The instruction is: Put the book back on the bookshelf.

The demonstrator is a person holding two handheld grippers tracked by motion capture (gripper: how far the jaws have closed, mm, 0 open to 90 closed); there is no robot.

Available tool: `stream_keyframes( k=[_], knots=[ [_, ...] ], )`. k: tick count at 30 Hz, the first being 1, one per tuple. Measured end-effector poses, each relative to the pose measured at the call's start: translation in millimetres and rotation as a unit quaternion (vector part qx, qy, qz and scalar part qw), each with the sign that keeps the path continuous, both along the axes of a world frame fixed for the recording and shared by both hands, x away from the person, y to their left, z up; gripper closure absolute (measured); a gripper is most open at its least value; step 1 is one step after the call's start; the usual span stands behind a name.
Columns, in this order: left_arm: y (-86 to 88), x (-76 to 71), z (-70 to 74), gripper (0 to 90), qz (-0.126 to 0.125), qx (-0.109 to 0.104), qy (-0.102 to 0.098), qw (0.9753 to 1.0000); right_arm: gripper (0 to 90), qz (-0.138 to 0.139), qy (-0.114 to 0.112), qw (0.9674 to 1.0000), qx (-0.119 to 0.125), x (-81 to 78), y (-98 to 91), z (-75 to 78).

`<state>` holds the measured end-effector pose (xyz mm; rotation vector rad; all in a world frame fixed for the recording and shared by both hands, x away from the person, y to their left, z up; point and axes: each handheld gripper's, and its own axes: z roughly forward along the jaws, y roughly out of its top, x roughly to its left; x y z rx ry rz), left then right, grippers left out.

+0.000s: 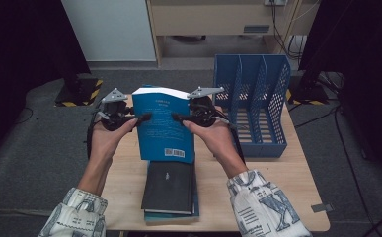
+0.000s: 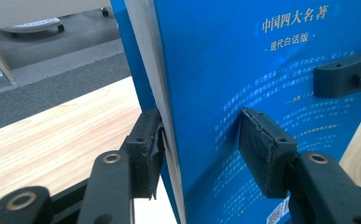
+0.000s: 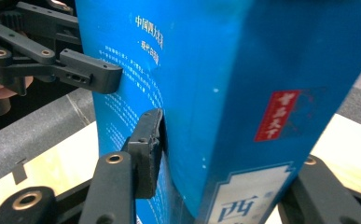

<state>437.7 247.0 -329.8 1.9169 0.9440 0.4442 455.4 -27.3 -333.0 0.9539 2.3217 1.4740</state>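
A thick blue book (image 1: pixel 164 123) stands upright on its lower edge at the middle of the wooden table (image 1: pixel 277 197), back cover and barcode toward me. My left gripper (image 1: pixel 144 117) clamps its left, page-edge side. In the left gripper view the pads (image 2: pixel 145 149) press both covers of the book (image 2: pixel 243 70). My right gripper (image 1: pixel 176 117) holds the right, spine side. In the right gripper view one pad (image 3: pixel 148 149) presses the cover of the book (image 3: pixel 225 70), and the spine hides the other jaw's pad.
A black book (image 1: pixel 171 185) lies flat on a teal one (image 1: pixel 196 210) just in front of the upright book. A blue slotted file rack (image 1: pixel 257 103) stands at the right rear of the table. Grey floor and cabinets lie beyond.
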Motion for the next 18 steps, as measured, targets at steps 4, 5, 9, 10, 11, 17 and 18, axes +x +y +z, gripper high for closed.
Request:
stream_keyframes(
  k=[4,5,9,10,11,17,18],
  knots=[
    [2.5,-14.2,0.4,48.9,-0.006,-0.005,-0.009,0.9999,55.1,0.015,-0.01,0.9998,0.001,-14.6,-1.8,1.2],
    [3.1,-21.5,-0.7,48.1,-0.006,-0.008,-0.014,0.9998,55.4,0.02,-0.015,0.9997,0.002,-21.4,-2.7,1.2],
    [4.5,-31.7,-6.3,47.4,0.004,-0.013,-0.031,0.9994,56.6,0.031,-0.019,0.9993,0.005,-32.5,-4.0,0.8],
    [6.6,-35.8,-9.8,48.3,0.006,-0.027,-0.035,0.999,56.8,0.034,-0.026,0.9991,0.004,-39.8,-3.8,0.3],
    [6.6,-35.8,-9.8,49.1,0.006,-0.027,-0.035,0.999,56.8,0.034,-0.026,0.9991,0.004,-39.8,-3.8,0.3],
    [5.6,-43.7,-24.5,45.4,0.012,-0.028,-0.047,0.9984,57.0,0.045,-0.036,0.9983,0.011,-47.2,-5.7,-2.0],
    [5.6,-43.7,-24.5,44.5,0.012,-0.028,-0.047,0.9984,57.0,0.045,-0.036,0.9983,0.011,-47.2,-5.7,-2.0]
  ],
)
